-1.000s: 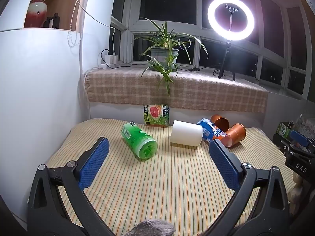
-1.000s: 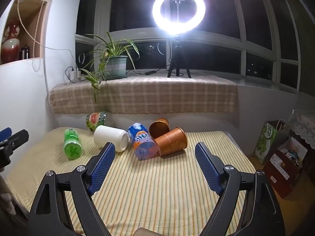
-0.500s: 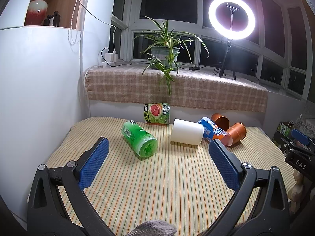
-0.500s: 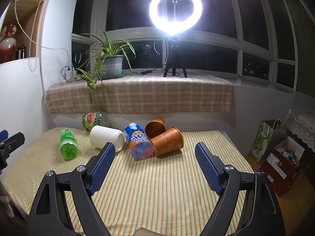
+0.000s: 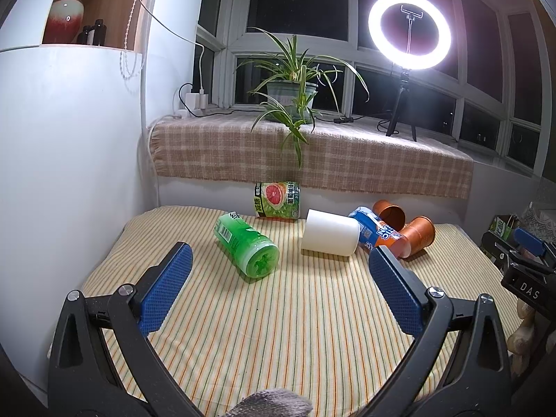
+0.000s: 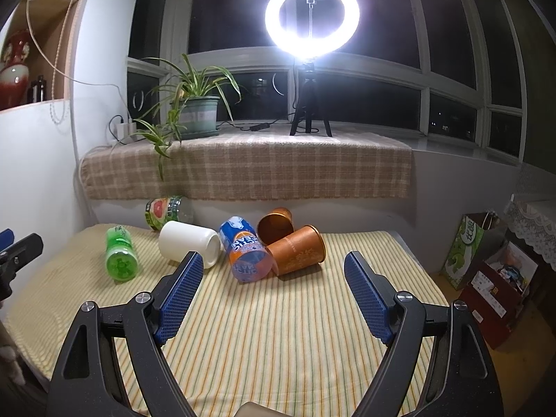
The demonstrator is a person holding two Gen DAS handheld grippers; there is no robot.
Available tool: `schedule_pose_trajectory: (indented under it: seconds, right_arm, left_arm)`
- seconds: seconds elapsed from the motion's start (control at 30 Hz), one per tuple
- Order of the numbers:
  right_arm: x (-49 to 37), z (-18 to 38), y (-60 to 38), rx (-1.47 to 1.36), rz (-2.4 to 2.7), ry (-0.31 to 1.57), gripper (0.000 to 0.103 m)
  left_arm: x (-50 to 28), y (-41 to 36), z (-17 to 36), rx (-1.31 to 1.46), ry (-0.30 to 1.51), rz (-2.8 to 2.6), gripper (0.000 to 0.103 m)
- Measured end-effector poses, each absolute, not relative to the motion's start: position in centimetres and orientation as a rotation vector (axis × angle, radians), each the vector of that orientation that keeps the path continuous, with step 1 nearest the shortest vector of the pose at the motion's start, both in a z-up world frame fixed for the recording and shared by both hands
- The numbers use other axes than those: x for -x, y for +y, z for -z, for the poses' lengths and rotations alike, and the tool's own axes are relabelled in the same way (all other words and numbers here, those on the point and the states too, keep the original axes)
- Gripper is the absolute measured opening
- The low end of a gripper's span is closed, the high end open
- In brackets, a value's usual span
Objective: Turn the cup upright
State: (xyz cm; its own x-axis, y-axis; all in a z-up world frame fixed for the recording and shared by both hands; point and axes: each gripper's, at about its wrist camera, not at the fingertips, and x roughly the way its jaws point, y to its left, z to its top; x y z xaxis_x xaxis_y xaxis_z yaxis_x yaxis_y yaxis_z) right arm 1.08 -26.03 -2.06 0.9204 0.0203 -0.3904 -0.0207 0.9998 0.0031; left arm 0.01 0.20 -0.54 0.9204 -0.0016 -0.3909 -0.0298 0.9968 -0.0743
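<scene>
Several cups lie on their sides on the striped cloth: a green cup (image 5: 246, 246) (image 6: 120, 259), a white cup (image 5: 330, 232) (image 6: 190, 247), a blue-and-orange Fanta cup (image 5: 373, 231) (image 6: 245, 252), and two copper cups (image 5: 415, 234) (image 6: 299, 250), one behind the other (image 6: 275, 221). A grapefruit-print cup (image 5: 277, 200) (image 6: 163, 210) lies at the back. My left gripper (image 5: 278, 288) is open and empty, short of the green and white cups. My right gripper (image 6: 272, 292) is open and empty, short of the Fanta and copper cups.
The striped table (image 5: 278, 330) (image 6: 278, 330) meets a white wall at the back under a checked windowsill with a plant (image 5: 292, 93) and a ring light (image 6: 311, 10). A white cabinet (image 5: 52, 156) stands to the left. Bags and boxes (image 6: 486, 278) sit on the floor to the right.
Both grippers have shifted slightly; the right view has drifted so the cups sit a little further left and nearer. The jaws stay open and no cup has moved.
</scene>
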Motion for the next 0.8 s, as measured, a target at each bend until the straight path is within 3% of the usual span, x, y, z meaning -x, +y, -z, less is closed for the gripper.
schedule_pose_trajectory:
  seconds: [0.8]
  right_arm:
    - [-1.32,2.28,-25.92,0.001,-0.024,0.410,0.083]
  left_arm:
    - [-0.21,0.03,1.12,0.083,0.408,-0.015,0.103]
